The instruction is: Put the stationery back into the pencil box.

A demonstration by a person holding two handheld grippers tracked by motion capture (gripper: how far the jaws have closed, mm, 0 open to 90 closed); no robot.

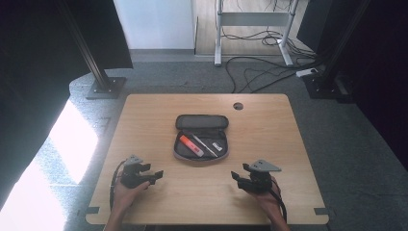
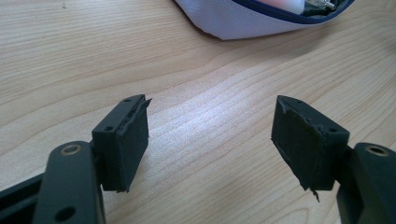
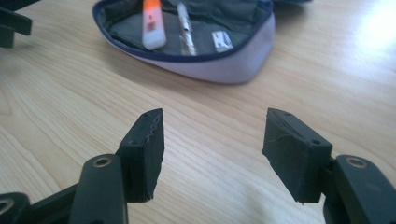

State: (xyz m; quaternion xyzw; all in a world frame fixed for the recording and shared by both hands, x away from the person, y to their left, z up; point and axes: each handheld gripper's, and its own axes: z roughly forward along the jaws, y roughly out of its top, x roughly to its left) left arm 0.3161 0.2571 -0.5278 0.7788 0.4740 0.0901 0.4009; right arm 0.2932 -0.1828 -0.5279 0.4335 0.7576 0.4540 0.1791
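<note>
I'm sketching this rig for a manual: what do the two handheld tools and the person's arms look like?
Both tools are black. The left tool and right tool each carry a grey three-cornered plate on top and trail a black cable along the forearm. Each has two blocky jaws on black arms with brass-ringed screw holes; the left tool's pads are frayed at the edges. The forearms are bare, no sleeves.

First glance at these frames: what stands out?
An open pencil case lies mid-table with an orange marker and a silver pen inside. The left gripper and right gripper sit open near the table's front edge, either side of the case, fingers empty.
</note>
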